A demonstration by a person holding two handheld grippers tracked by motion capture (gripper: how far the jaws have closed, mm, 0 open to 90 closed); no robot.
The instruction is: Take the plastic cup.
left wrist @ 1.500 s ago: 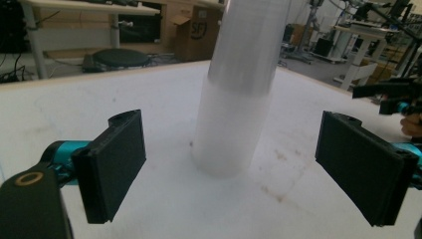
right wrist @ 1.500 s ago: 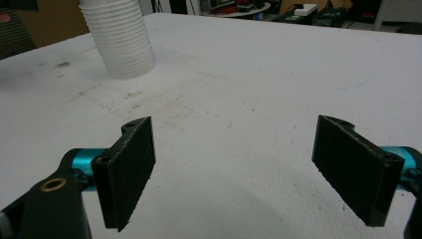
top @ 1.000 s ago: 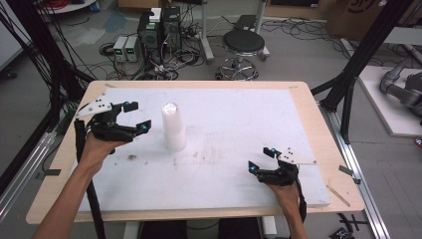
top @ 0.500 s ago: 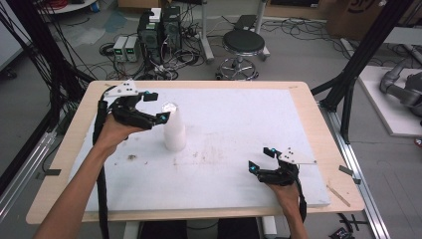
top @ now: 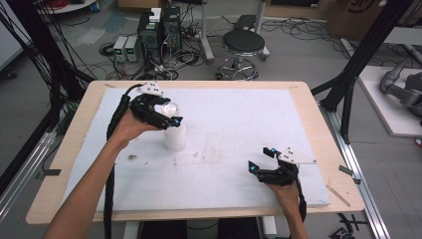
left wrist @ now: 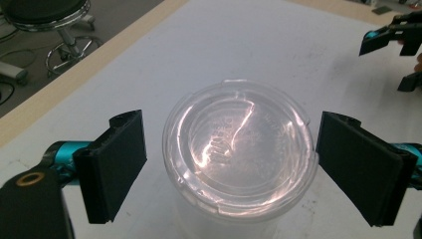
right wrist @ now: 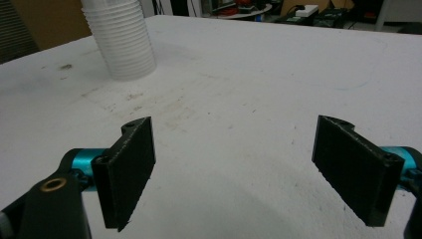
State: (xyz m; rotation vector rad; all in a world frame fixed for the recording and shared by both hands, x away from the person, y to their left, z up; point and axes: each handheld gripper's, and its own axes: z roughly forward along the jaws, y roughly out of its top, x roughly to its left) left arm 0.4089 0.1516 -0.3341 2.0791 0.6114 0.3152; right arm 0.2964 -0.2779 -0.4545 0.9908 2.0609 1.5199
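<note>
- We saw a stool [top: 243,44] and computer boxes [top: 160,29] on the floor at 12 o'clock beyond the tabletop [top: 308,107].
- Our left tongs [left wrist: 226,167] hung over the lidded cup stack [top: 174,135], jaws just closing slightly, spread either side of the lid, not touching.
- Our right tongs [top: 263,160] stood spread and empty at 5 o'clock.
- The lid's embossing was unreadable.

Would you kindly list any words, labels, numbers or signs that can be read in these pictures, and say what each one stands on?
Clear lid on the stack of white cups: an embossed thumbs-up sign, with a ring of raised lettering around it, too faint to read.
Cardboard box on the floor beyond the table: part of a dark print, cut off and unreadable.
No other text can be read.
</note>
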